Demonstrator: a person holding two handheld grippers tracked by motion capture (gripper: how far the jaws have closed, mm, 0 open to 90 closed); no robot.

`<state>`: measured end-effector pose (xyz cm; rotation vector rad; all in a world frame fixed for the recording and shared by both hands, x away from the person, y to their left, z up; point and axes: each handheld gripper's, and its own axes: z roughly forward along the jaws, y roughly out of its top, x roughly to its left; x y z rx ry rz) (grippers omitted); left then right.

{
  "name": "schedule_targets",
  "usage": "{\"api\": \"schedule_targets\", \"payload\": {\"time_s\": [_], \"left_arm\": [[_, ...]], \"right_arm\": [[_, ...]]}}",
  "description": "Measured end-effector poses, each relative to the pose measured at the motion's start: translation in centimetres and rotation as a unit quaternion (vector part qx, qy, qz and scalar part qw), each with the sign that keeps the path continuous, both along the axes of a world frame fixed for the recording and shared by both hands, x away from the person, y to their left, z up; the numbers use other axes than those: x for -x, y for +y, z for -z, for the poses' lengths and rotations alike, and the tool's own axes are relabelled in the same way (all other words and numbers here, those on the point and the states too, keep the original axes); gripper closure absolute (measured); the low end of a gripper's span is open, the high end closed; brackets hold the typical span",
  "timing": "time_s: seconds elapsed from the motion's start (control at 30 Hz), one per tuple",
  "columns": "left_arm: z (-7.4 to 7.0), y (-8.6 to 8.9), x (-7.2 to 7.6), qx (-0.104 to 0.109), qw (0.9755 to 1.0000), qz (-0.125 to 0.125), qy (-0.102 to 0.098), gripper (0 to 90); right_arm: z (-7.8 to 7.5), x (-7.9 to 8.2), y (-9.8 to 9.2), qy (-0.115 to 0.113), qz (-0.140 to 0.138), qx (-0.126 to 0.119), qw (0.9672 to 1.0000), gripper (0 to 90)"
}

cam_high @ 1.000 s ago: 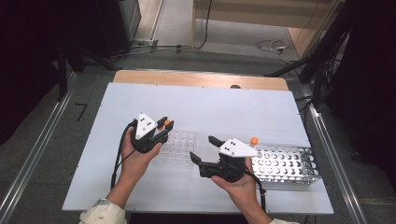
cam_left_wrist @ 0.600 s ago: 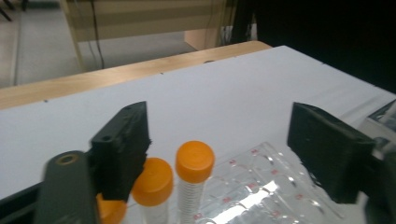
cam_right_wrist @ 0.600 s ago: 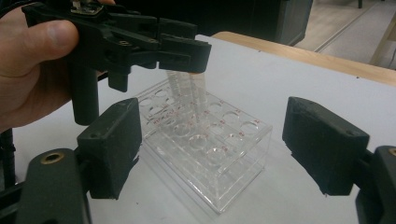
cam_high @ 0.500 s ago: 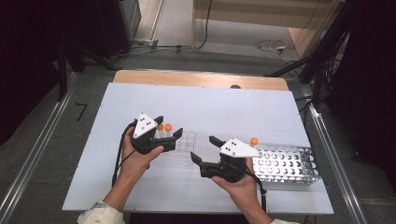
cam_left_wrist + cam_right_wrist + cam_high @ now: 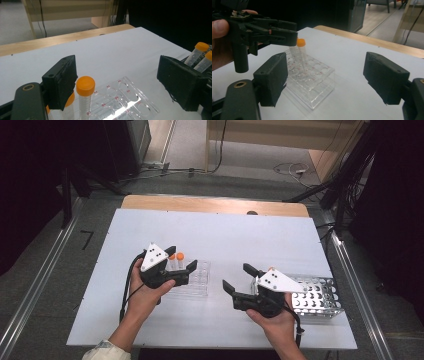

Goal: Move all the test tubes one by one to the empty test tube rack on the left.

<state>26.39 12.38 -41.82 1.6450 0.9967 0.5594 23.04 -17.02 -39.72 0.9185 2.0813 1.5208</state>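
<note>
Two grippers: left (image 5: 181,259), right (image 5: 239,277). Two racks: clear rack (image 5: 197,279), metal rack (image 5: 320,296). Two orange-capped tubes (image 5: 176,259) upright in clear rack.

The left gripper (image 5: 180,259) now hangs with its jaws spread wide above the clear rack (image 5: 192,281), having opened and drawn slightly back toward the near left. Two orange-capped tubes (image 5: 176,258) now stand uncovered in the rack's far-left holes. The right gripper (image 5: 238,278) sits a little farther right, jaws apart.
</note>
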Motion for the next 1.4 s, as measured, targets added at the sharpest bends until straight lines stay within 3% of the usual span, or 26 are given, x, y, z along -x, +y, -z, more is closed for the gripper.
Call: {"api": "schedule_targets", "payload": {"time_s": [0.3, 0.57, 0.83, 1.03, 1.4], "left_arm": [[-0.1, -0.1, 0.4, -0.001, 1.0000, 0.001, -0.002, 16.7], [-0.1, -0.3, 0.5, -0.005, 1.0000, 0.004, -0.003, 16.7], [0.2, -0.5, 0.6, -0.006, 1.0000, 0.005, 0.001, 16.7], [0.3, -0.4, 0.6, -0.005, 1.0000, 0.005, 0.002, 16.7], [0.4, -0.5, 0.8, -0.005, 1.0000, 0.008, 0.003, 16.7]], "right_arm": [[0.0, 0.9, -3.6, -0.006, 0.034, -0.001, 0.9994, 18.5], [1.2, 1.4, -6.0, 0.004, 0.065, 0.003, 0.9979, 19.2], [3.8, 1.1, -6.7, 0.016, 0.086, 0.020, 0.9959, 22.1], [5.4, 0.4, -6.7, 0.009, 0.102, 0.031, 0.9943, 27.2], [6.9, -0.6, -6.8, 0.018, 0.100, 0.036, 0.9942, 50.3]]}}
